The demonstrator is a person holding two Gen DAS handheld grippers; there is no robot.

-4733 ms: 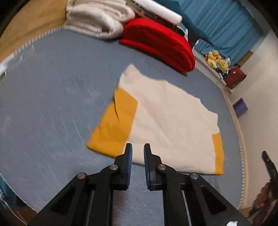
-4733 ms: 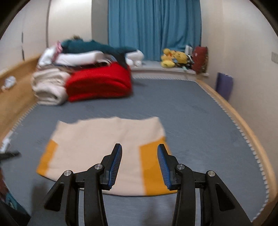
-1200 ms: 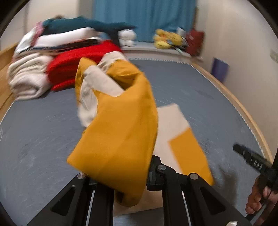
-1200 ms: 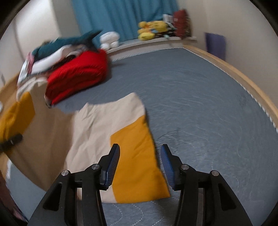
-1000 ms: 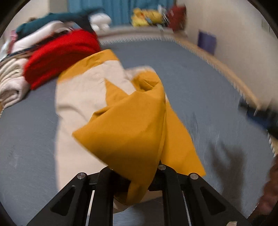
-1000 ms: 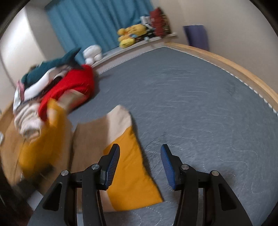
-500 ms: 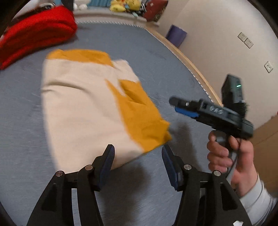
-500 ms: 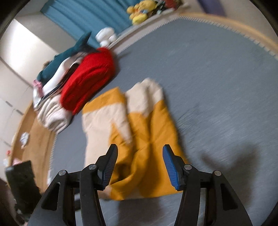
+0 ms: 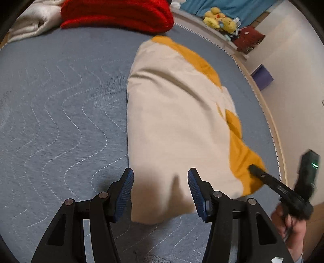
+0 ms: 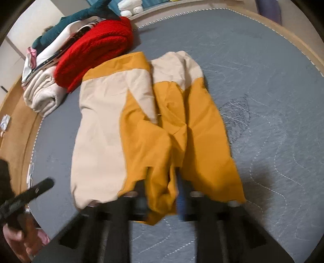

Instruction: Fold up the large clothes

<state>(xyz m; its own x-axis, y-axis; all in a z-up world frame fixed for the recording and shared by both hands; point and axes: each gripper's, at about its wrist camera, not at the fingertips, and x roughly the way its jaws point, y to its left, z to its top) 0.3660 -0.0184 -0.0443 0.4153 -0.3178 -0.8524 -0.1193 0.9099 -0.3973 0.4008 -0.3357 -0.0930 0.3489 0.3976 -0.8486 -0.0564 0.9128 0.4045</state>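
A cream and mustard-yellow garment (image 9: 174, 113) lies folded over on the grey quilted mat (image 9: 60, 113). My left gripper (image 9: 160, 190) is open and empty, its fingers over the garment's near cream edge. In the right wrist view the garment (image 10: 145, 121) is rumpled, its yellow part bunched toward me. My right gripper (image 10: 162, 200) has yellow fabric draped over its fingers, which hides them; I cannot tell if the jaws are closed on it. The right gripper also shows in the left wrist view (image 9: 269, 180), its tip at the yellow corner.
A red folded blanket (image 10: 97, 48) and a cream one (image 10: 42, 93) are stacked with other clothes at the mat's far left. Yellow plush toys (image 9: 218, 18) sit by the blue curtain. A wooden rim (image 9: 269, 113) borders the mat on the right.
The left gripper carried the garment's yellow end over onto the other half, let go and opened. The right gripper moved down and in; yellow fabric now covers its fingers.
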